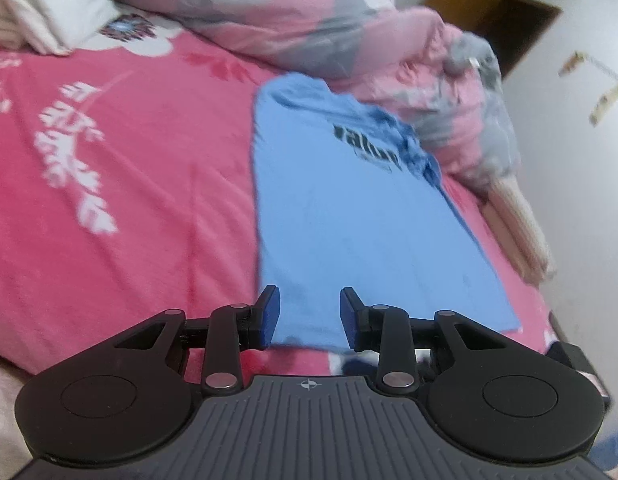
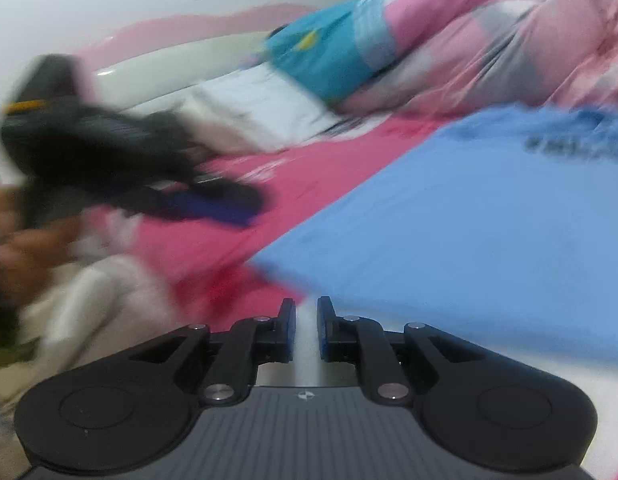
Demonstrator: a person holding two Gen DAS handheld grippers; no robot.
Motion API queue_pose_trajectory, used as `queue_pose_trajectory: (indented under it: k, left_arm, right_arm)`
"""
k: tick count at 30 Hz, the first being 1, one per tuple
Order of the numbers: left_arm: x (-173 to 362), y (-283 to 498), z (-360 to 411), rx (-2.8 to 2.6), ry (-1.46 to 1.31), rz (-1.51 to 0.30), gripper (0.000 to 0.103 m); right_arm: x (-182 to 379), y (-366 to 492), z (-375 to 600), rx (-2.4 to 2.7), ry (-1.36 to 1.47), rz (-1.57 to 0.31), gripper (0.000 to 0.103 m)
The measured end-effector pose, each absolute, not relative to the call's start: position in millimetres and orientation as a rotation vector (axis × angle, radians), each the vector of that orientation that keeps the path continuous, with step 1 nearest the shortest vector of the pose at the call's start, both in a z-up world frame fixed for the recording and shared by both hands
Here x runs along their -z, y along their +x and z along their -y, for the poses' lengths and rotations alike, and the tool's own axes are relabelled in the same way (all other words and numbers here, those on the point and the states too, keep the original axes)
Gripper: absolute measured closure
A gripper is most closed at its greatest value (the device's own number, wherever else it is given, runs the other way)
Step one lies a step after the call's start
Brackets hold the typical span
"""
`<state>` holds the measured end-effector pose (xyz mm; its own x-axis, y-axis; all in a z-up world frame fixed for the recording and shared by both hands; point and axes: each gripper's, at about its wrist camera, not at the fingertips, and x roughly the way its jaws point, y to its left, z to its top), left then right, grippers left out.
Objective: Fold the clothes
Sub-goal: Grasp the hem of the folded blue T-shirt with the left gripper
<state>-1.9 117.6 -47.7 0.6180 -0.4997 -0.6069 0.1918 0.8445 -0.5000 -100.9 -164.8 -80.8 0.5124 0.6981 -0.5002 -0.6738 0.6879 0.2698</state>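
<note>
Lying on bed: a blue T-shirt [image 1: 349, 216], folded into a long rectangle, flat on the pink floral bedsheet [image 1: 129, 168]; black lettering shows near its far end.
Shirt's surroundings: a pink and grey quilt [image 1: 349, 32] is bunched at the shirt's far end and far right side; a white pillow [image 1: 41, 4] sits at the far left.
Left gripper [image 1: 309, 316]: jaws open with a wide gap, empty, hovering at the shirt's near edge; whether the blue pads touch the cloth cannot be told.
Right gripper [image 2: 307, 328]: jaws parted by a narrow gap, nothing between them, at the shirt's near corner [image 2: 469, 220].
Right wrist view: badly blurred; the left gripper [image 2: 213, 204] shows as a dark smear over the bedsheet [image 2: 309, 168], left of the shirt.
</note>
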Motion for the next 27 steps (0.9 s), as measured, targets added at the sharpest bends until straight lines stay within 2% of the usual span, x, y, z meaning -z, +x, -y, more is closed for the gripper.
queue_pose_trajectory:
  k: [3,9,13,17,19,21,22,25,27]
  left_arm:
    - [54.3,-1.2,-103.1,0.392,-0.352,-0.830,0.070]
    - [58.5,-1.6,-86.8,0.377,-0.275,-0.828,0.070]
    - [57.8,-3.1,-83.0,0.371,-0.263,-0.827,0.070]
    - [54.6,-8.9,-85.6,0.375,-0.255,-0.842,0.070]
    - [51.8,-13.4,-84.7,0.389,-0.224,-0.835,0.066]
    - [48.8,-18.3,-82.8,0.404,-0.184,-0.823,0.054]
    - [48.0,-20.3,-81.5,0.406,-0.164,-0.818,0.051]
    - [49.7,-22.4,-77.6,0.386,-0.129,-0.811,0.050]
    - [52.4,-21.2,-78.5,0.374,-0.146,-0.807,0.050]
  right_arm:
    - [77.6,-106.2,214.6,-0.730,0.111,-0.647,0.092]
    - [44.4,-77.8,377.2,-0.148,0.180,-0.517,0.090]
    - [63.8,-67.3,425.1,0.101,0.113,-0.619,0.091]
    - [64.6,-106.7,441.1,0.097,0.194,-0.613,0.091]
    - [57.1,-116.8,444.6,0.102,0.226,-0.619,0.091]
    - [48.2,-117.0,461.0,0.100,0.303,-0.595,0.090]
    - [43.8,-116.9,469.4,0.099,0.342,-0.583,0.089]
    - [39.6,-97.3,493.3,0.079,0.423,-0.559,0.086]
    - [47.7,-78.6,503.4,0.042,0.489,-0.592,0.077]
